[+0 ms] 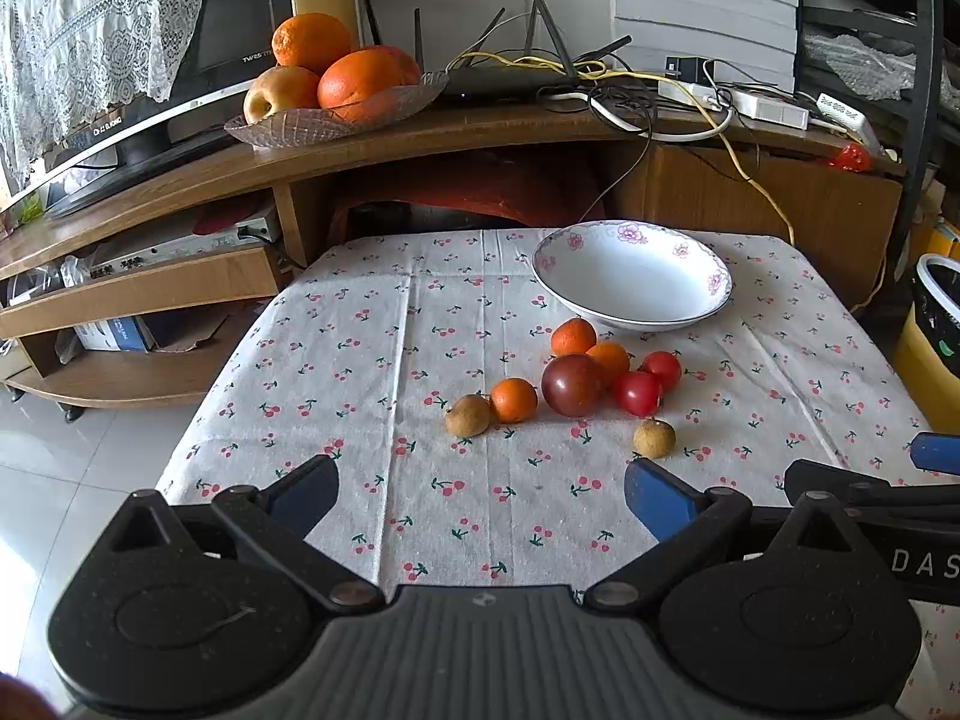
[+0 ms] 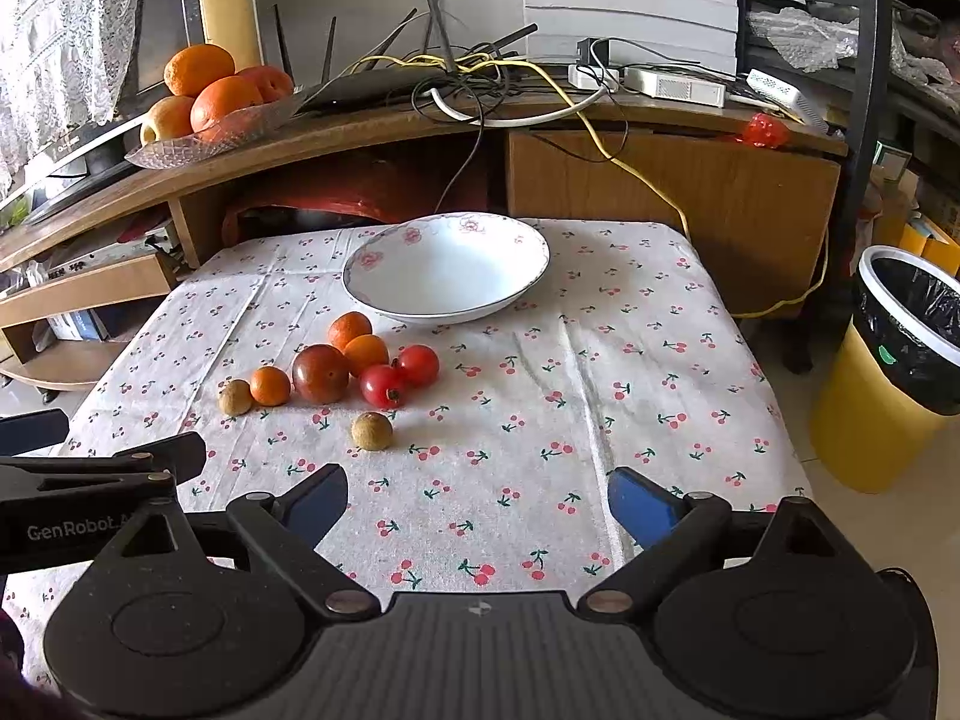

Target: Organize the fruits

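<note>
A cluster of small fruits lies on the cherry-print tablecloth (image 1: pixel 420 360) (image 2: pixel 600 360): a dark red tomato (image 1: pixel 572 384) (image 2: pixel 320 373), two red cherry tomatoes (image 1: pixel 638 393) (image 2: pixel 383 386), three small oranges (image 1: pixel 513 400) (image 2: pixel 270 386) and two brown longans (image 1: pixel 654 438) (image 2: pixel 372 431). Behind them stands an empty white floral bowl (image 1: pixel 633 276) (image 2: pixel 447 267). My left gripper (image 1: pixel 480 498) is open, near the table's front edge, short of the fruits. My right gripper (image 2: pixel 478 504) is open too, to the right of the fruits, with nothing between its fingers.
A wooden TV stand behind the table carries a glass dish of large oranges and an apple (image 1: pixel 336 96) (image 2: pixel 210 114), a router and tangled cables (image 1: pixel 600 78) (image 2: pixel 480 72). A yellow bin with a black liner (image 2: pixel 894 372) stands right of the table. Tiled floor lies left.
</note>
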Demonstrator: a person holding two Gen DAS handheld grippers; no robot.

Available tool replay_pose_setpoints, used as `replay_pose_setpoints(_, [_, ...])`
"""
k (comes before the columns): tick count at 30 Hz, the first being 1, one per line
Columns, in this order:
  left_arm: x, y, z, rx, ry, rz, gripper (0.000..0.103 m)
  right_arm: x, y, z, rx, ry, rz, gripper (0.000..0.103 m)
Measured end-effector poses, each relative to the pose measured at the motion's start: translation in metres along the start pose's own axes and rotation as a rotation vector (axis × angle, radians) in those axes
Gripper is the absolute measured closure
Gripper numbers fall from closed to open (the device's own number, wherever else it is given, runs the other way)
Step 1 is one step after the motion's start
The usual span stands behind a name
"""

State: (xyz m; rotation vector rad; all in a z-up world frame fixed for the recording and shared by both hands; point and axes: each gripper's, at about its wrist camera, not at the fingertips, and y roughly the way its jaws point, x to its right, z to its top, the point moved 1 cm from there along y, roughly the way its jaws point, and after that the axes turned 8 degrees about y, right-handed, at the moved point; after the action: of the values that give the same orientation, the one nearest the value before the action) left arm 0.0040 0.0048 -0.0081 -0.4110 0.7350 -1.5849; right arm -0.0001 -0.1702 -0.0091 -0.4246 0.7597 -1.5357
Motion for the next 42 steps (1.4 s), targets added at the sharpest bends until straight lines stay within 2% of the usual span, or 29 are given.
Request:
replay_pose_setpoints(14, [-0.003,-0.002,-0.004,-0.001,-0.007,-0.002,0.0,0.0,0.0,-0.001,-0.006,-0.007,0.019,0.018])
replay_pose_setpoints(21, [0.001,-0.011,-0.005,0.008,0.044,0.008,0.0,0.002,-0.002,0.002,-0.009,0.014,0.04,0.022])
replay_pose_setpoints(24, [0.0,-0.016,-0.003,0.02,0.036,-0.009,0.0,0.0,-0.002,0.003,-0.022,0.02,0.052,0.025])
replay_pose_setpoints(29, [0.0,-0.019,0.006,0.032,0.056,0.009,0.0,-0.003,-0.004,0.009,-0.019,0.025,0.063,0.027])
replay_pose_setpoints(42, [-0.012,0.029,0.022,-0.032,0.15,-0.091,0.0,-0.016,0.041,0.023,-0.108,-0.044,0.074,0.032])
